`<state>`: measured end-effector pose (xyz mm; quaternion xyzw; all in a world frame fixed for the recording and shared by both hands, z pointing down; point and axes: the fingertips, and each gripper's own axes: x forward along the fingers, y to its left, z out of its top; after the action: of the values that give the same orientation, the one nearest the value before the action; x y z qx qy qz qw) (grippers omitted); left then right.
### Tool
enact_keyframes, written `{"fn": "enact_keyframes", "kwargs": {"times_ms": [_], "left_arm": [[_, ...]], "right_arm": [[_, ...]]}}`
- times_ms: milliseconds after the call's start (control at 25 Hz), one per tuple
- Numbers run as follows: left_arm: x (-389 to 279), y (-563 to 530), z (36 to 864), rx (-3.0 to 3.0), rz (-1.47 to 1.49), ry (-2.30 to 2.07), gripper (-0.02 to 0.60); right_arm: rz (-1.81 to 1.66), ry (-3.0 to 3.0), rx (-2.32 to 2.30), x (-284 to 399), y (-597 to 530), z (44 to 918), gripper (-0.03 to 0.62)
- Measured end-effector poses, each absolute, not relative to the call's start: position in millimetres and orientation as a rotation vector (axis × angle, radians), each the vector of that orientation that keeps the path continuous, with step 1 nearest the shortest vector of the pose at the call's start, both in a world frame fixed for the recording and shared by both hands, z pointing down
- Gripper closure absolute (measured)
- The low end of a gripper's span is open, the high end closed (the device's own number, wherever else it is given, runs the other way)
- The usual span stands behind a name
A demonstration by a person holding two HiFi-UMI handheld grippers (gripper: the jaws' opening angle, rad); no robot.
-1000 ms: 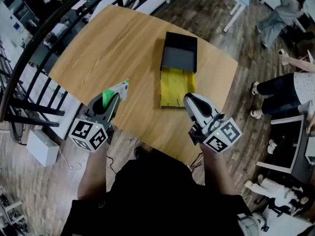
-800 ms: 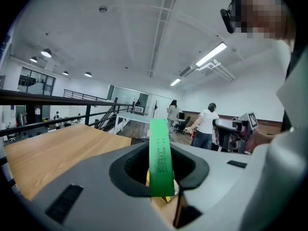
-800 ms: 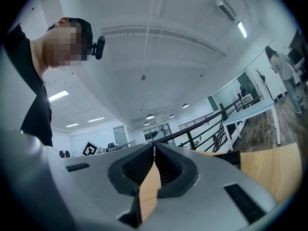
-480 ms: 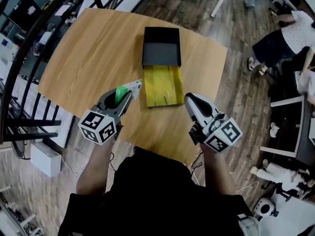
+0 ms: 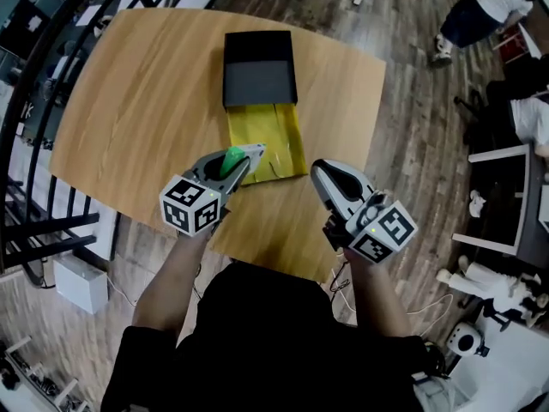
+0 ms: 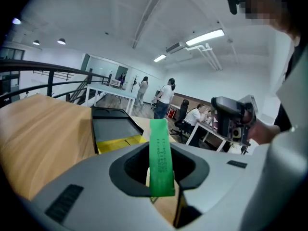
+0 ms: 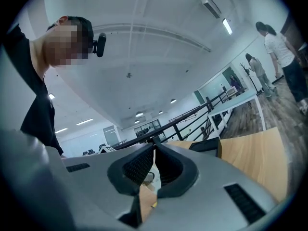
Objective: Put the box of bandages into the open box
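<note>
Green bandage box (image 5: 230, 160) is clamped edge-up between the jaws of the left gripper (image 5: 253, 154), so it's up off the tabletop (image 5: 137, 101) for now. From the head view the gripper's tip sits right at the 7 o'clock corner of the open box (image 5: 268, 136), the yellow tray part, with the black half lying past it toward 12 o'clock. Can't tell if anything's actually touching the tray. In the left gripper view the bandage box (image 6: 160, 158) stands as a thin green strip dead center, with the tray off at 10 o'clock. The right gripper (image 5: 319, 172) hangs at 3 o'clock of the left one, jaw tips pinched together on nothing.
</note>
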<state>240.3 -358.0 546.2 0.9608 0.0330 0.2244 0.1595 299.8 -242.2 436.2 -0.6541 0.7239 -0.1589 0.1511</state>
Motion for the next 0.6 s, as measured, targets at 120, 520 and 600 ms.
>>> {"fn": "enact_keyframes", "kwargs": {"times_ms": [120, 520, 600], "left_arm": [[254.7, -349.6, 569.5, 2.711, 0.697, 0.141, 0.488], [286.6, -325.0, 624.5, 2.596, 0.847, 0.299, 0.488], [287.7, -322.2, 632.5, 2.59, 0.885, 0.326, 0.488]], "right_arm": [[-0.479, 2.069, -1.886, 309.0, -240.6, 444.2, 0.556], [-0.538, 2.033, -1.892, 324.9, -238.9, 466.0, 0.556], [-0.537, 2.034, -1.895, 326.7, -238.7, 468.1, 0.556]]}}
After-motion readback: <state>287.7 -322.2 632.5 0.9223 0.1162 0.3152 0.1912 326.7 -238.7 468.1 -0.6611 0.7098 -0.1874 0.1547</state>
